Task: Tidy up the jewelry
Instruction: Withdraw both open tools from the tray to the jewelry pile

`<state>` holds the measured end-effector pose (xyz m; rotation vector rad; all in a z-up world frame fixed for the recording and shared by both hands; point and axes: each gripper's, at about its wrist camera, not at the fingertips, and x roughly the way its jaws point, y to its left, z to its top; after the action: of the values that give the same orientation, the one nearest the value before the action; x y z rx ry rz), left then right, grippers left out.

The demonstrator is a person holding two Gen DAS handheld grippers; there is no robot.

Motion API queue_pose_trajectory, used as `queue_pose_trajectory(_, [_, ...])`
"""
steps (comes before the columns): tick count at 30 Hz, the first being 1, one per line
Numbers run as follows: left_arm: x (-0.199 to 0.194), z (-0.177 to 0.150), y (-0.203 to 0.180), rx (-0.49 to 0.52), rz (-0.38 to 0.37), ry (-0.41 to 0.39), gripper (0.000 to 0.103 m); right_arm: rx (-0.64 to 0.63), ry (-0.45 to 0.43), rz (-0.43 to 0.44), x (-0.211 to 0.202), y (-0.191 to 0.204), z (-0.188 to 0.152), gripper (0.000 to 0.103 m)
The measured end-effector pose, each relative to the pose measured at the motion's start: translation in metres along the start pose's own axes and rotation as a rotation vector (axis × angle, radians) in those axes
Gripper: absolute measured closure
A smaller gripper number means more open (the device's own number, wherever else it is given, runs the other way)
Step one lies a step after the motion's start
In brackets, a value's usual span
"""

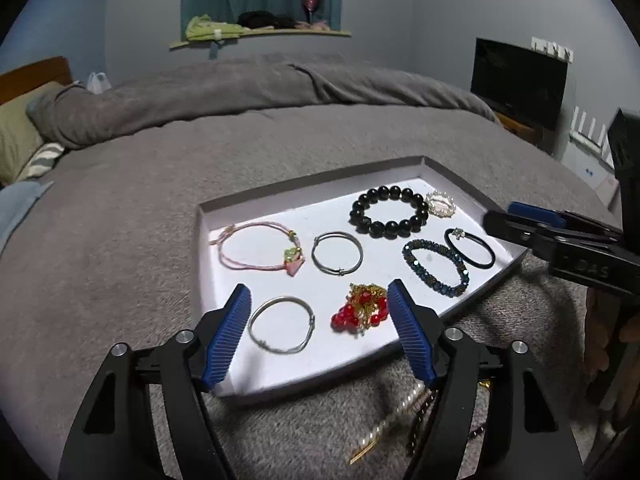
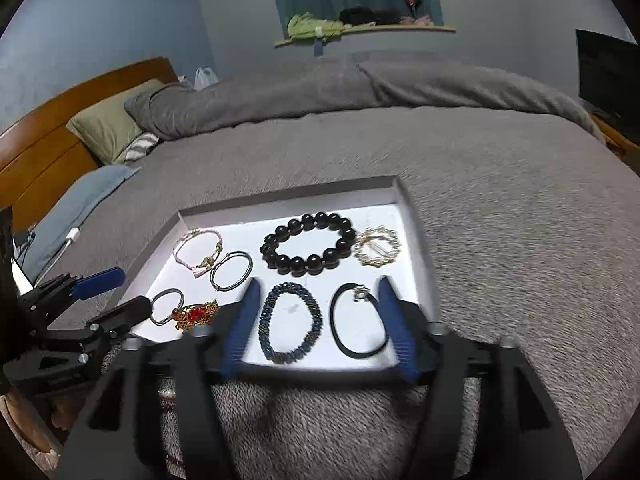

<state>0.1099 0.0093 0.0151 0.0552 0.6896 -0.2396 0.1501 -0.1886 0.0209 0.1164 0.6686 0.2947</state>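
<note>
Shallow white tray [image 1: 206,248] on a grey blanket [image 1: 120,208] covering the bed, holding eight pieces in loose rows. Far left, near the back wall: pink cord bracelet [image 1: 256,249] with a small pink and green charm. Just right of it, apart: thin silver bangle [image 1: 337,252]. In front of these, near the tray's front edge: second silver bangle [image 1: 281,325], lying between the fingertips of the left gripper [image 1: 319,302] — jaws wide apart, blue pads on either side, nothing held. Beside that bangle, close to the right-hand pad: red bead and gold chain cluster [image 1: 362,309]. Further right, back row: black bead bracelet [image 1: 389,212], touching or nearly touching a small pearl and gold ring-shaped piece [image 1: 441,203]. In front of these: blue bead bracelet [image 1: 436,267], with a black elastic band [image 1: 470,248] carrying a small charm just beside it. Far right: right gripper [image 2: 318,286] over the tray's front right corner — jaws likewise apart, empty, framing the blue bead bracelet and the black elastic band in its own view. Off the tray, on the blanket under the left gripper: pearl hair clip [image 1: 394,414] and some darker items, partly hidden.
</note>
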Motion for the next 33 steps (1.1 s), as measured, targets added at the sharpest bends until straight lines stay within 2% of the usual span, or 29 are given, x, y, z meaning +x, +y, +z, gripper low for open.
queue_pose_trajectory(1, [-0.003, -0.002, 0.000, 0.002, 0.005, -0.006, 0.028, 0.008, -0.007, -0.005, -0.005, -0.003, -0.001, 0.033])
queue_pose_trajectory(3, [-0.010, -0.004, -0.002, 0.028, 0.034, -0.028, 0.024, 0.036, -0.028, -0.020, -0.012, -0.010, -0.003, 0.023])
queue_pose_trajectory(8, [-0.017, -0.012, -0.001, 0.037, 0.079, -0.045, 0.017, 0.077, -0.031, -0.022, -0.020, -0.015, -0.011, 0.014])
queue_pose_trajectory(12, [-0.022, -0.021, 0.004, 0.026, 0.114, -0.046, 0.011, 0.043, -0.043, -0.050, -0.026, -0.010, -0.019, 0.008])
queue_pose_trajectory(15, [-0.027, -0.029, 0.009, 0.002, 0.111, -0.038, 0.010, 0.024, -0.060, -0.070, -0.035, -0.007, -0.029, 0.006])
queue_pose_trajectory(24, [-0.040, -0.054, 0.010, -0.011, 0.136, -0.009, 0.009, -0.008, -0.056, -0.066, -0.053, 0.004, -0.052, 0.006])
queue_pose_trajectory(33, [-0.052, -0.072, 0.018, -0.043, 0.149, 0.012, 0.009, -0.050, -0.018, -0.036, -0.053, 0.024, -0.068, 0.006])
